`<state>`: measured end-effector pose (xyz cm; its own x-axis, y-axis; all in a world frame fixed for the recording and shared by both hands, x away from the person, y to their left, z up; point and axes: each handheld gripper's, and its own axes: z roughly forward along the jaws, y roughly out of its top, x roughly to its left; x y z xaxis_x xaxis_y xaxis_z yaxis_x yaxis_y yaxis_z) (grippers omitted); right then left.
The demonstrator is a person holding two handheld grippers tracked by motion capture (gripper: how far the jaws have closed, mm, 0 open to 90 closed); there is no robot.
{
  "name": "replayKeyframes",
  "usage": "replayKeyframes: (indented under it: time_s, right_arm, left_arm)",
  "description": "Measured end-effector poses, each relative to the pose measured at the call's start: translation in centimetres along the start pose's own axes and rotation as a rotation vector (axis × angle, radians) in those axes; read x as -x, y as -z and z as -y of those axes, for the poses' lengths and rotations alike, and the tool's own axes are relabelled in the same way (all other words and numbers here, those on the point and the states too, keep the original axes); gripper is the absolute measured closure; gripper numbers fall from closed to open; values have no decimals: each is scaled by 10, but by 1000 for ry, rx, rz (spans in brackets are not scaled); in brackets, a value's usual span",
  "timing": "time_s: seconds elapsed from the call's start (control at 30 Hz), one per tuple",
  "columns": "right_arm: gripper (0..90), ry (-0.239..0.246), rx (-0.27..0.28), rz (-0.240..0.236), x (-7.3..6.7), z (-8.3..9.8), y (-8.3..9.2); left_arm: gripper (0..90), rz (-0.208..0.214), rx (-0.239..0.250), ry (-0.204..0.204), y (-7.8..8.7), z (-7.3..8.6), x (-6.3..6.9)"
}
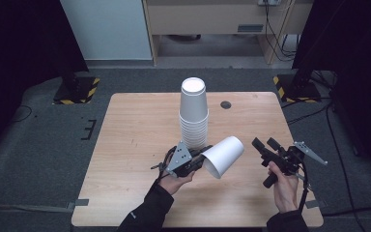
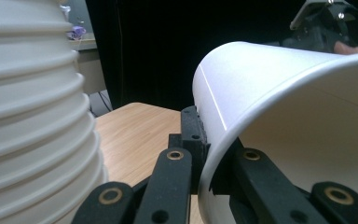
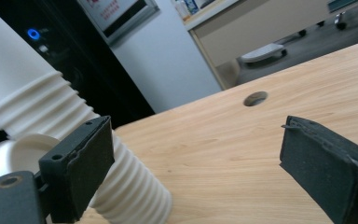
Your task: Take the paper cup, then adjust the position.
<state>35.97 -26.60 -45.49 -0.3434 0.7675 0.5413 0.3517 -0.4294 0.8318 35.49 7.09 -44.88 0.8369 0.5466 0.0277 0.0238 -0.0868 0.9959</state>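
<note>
The left gripper is clamping the white paper cup by its rim; the right gripper, jaws apart, is waiting. Keeping the pinch gentle should avoid creasing the cup.

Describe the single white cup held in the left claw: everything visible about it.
The single cup is plain white, seemingly paper, tapered, with a faint side seam. It lies tilted on its side above the table, mouth toward the person, base pointing up and away. The left claw is shut on its rim, one jaw inside, one outside. It hangs just right of the cup stack; whether they touch is unclear.
</note>
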Motion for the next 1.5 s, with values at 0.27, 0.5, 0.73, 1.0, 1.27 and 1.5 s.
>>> replayKeyframes:
  time_s: [0.27,0.5,0.73,1.0,1.27,1.5]
  right_arm:
    - [90,134,-44,72,6,4,1]
    - [85,220,-76,115,10,6,3]
    - [82,298,-109,142,12,9,4]
    - [81,328,-122,157,13,8,6]
    - [81,353,-143,170,16,10,8]
    - [81,370,-158,173,16,12,8]
  left_arm:
    - [871,-11,-9,10,18,-4,-5]
    - [871,-16,-19,23,32,-3,-10]
    - [871,-26,-29,31,43,-5,-14]
    - [871,-36,-68,27,61,-4,-20]
    - [871,-76,-120,26,89,3,-34]
    - [871,-100,-138,39,105,8,-41]
